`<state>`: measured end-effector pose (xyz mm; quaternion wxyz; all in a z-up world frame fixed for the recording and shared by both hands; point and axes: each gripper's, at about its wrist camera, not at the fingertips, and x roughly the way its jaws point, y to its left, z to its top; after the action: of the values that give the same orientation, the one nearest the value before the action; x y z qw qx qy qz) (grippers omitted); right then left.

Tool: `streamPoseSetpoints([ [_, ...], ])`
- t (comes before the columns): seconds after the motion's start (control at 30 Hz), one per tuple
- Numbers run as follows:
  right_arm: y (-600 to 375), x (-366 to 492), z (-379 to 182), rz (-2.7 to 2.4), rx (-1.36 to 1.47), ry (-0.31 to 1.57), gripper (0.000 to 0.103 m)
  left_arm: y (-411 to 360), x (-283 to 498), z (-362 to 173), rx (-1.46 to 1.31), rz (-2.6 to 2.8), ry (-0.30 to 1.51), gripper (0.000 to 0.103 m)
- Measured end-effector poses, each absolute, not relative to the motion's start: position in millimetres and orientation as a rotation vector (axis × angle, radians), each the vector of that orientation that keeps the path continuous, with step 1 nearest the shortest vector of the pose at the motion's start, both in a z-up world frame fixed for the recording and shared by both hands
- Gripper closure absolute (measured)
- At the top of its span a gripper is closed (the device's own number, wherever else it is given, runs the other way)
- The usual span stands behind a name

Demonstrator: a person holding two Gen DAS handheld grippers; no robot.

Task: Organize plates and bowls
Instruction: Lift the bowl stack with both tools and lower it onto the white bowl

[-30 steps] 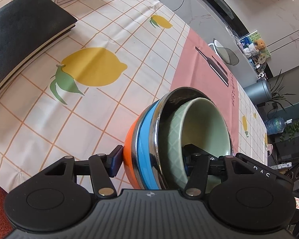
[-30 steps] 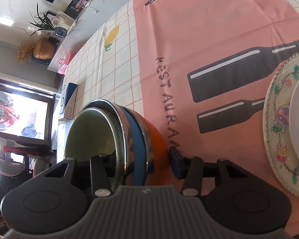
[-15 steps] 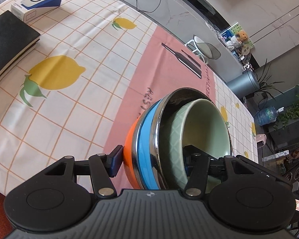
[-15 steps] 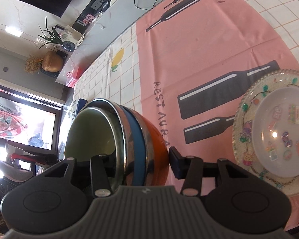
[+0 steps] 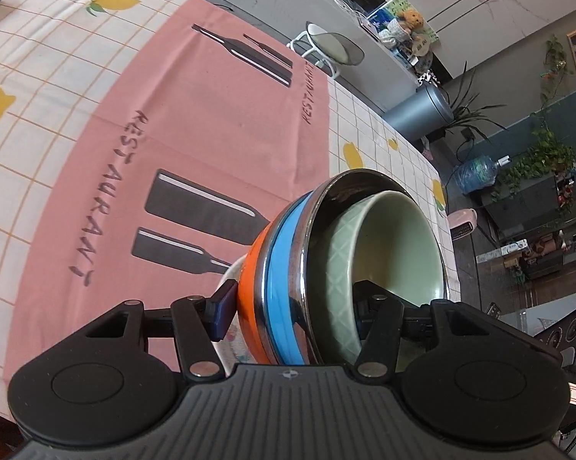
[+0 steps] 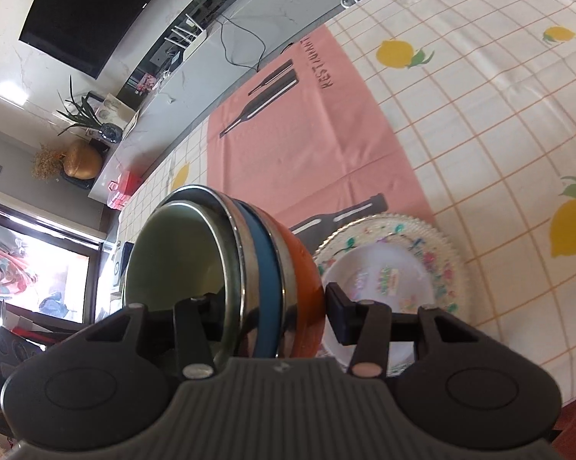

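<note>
A nested stack of bowls, orange outside (image 5: 249, 280), then blue, steel and a pale green bowl (image 5: 395, 245) inside, is held in the air between both grippers. My left gripper (image 5: 292, 306) is shut on one side of the stack's rim. My right gripper (image 6: 269, 306) is shut on the opposite side of the stack (image 6: 265, 253). A patterned glass plate (image 6: 433, 253) with a smaller white plate on it lies on the table just beneath the stack; in the left wrist view only a sliver of the plate (image 5: 226, 283) shows.
The table has a lemon-print checked cloth (image 6: 499, 115) with a pink "RESTAURANT" mat (image 5: 196, 134) over it. A stool (image 5: 334, 48) stands past the far edge, and the near table edge (image 6: 571, 395) is close to the plate.
Both grippers have carried the bowl stack across the table toward the plates. The stack now hangs right over the patterned plate, which lay well off to the side earlier.
</note>
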<state>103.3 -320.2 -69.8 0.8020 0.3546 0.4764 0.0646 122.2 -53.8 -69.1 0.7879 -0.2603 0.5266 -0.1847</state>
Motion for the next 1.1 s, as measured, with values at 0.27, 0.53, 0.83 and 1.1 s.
streamPoseSetpoints([
  [0.27,-352,99,-90,0.095,0.79,1.053,0.055,-76,127,-88,-0.542,-0.404,1.186,0.041],
  [0.53,-359,102,-104,0.089,0.79,1.077,0.055,-82,127,-96,-0.538,-0.398,1.2,0.041],
  [0.83,-363,101,-113,0.093,0.816,1.085,0.055,-86,126,-97,-0.51,-0.391,1.208,0.041],
  [1.1,-364,100,-115,0.099,0.808,1.077,0.054,-87,125,-96,-0.503,-0.39,1.212,0.042],
])
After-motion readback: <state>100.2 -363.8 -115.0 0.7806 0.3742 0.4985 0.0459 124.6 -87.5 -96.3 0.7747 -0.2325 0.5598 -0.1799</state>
